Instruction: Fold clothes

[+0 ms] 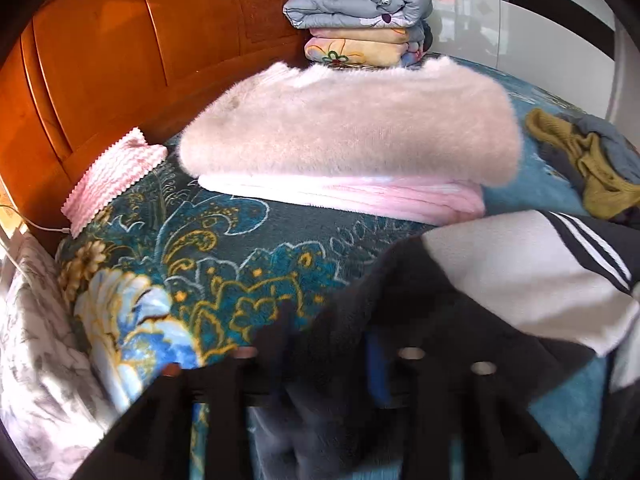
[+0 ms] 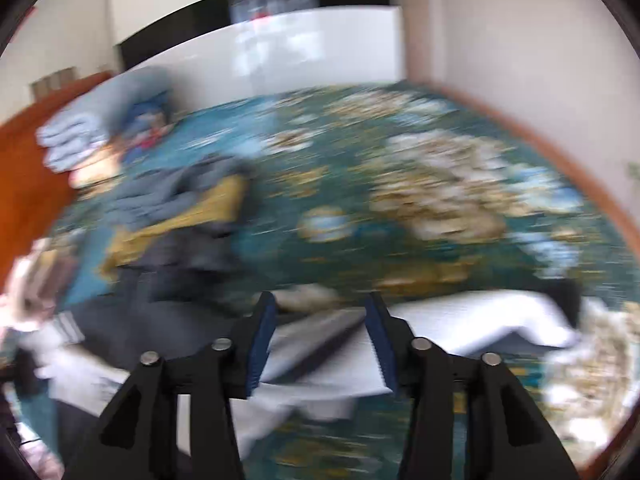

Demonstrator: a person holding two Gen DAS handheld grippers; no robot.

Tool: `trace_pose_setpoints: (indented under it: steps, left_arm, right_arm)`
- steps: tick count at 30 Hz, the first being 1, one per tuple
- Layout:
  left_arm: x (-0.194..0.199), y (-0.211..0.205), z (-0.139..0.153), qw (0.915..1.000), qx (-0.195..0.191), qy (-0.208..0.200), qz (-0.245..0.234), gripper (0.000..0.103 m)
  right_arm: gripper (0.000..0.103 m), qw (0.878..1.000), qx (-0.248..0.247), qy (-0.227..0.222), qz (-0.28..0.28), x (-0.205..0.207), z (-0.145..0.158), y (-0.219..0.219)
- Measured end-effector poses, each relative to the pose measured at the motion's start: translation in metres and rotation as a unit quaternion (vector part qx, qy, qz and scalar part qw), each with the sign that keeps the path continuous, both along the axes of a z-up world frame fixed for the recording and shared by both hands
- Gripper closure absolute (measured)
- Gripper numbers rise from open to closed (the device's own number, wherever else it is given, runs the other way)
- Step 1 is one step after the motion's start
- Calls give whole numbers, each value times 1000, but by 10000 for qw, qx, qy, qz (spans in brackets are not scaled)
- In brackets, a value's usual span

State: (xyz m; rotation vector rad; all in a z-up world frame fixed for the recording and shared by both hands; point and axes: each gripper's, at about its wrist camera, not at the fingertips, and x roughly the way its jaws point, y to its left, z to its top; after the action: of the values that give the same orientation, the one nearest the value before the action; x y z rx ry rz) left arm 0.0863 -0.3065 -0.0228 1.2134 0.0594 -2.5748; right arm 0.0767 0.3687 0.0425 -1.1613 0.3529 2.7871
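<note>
On the bed, a black and white jacket (image 1: 500,276) lay across the flowered teal blanket (image 1: 224,240), and this was the garment being folded. The left gripper (image 1: 332,356) was buried in its dark fabric: cloth draped over both fingers, so whether that claw was pinched on the jacket or merely under it could not be told. The cloth bunched over the fingers suggested the left side was being lifted or carried over.

The right gripper (image 2: 320,340) stood with its blue-padded fingers (image 2: 264,340) spread wide, nothing between them, low over a white panel of the jacket (image 2: 460,320). The right wrist view was smeared with motion blur, so fine contact was unclear; the wide stance looked like readiness to take a fresh edge, probably the white part ahead.

Behind the jacket, a fluffy pink sweater (image 1: 348,120) sat folded on top of a pink garment (image 1: 360,196), a tidy pile kept clear of the working area, likely the finished pieces. To the right, a crumpled heap of mustard and grey clothes (image 1: 588,164) waited unfolded, near the jacket but apart from the pile. Folded quilts (image 1: 356,12) were stacked against the wooden headboard (image 1: 120,60), out of the way.
</note>
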Motion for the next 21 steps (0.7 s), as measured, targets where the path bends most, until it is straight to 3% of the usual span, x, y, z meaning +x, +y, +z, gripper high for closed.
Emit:
trace_pose_setpoints:
  steps: [2,4,7,10,13,15,18,21]
  left_arm:
    - [9,13,30,9989,187,315,-305,41]
    - [7,33,56,9933,497,603,-855,29]
    - [-32,87,77,9681,1193,709,-2087,16]
    - [-100,141,66,9425,1770,265,-2823,16]
    - [-170,181,37,9220,2311,-428,-3078,16]
    - [-203,202,9,9106,2527,-967,-3123,16]
    - [-226,224,-26,9026,2527,-1522,-3136,16]
    - [-231,233,-49,8853,2815,-1923,-3162,16]
  right_arm:
    - [47,9976,-418,-194,522,-30,-10,-19]
    - [41,9910,-804,-503,948,-63,-24,-37]
    - [38,9796,-1164,-1039,1269,-111,-53,-57]
    - [38,9688,-1338,-1658,1265,-142,-85,-65]
    - [38,9586,-1332,-2168,1282,-158,-110,-67]
    - [33,9599,-1261,-2187,1222,-159,-114,-63]
    - [32,9575,-1382,-2224,1212,-157,-118,-59]
    - [32,9565,-1430,-2242,1201,-154,-121,-61]
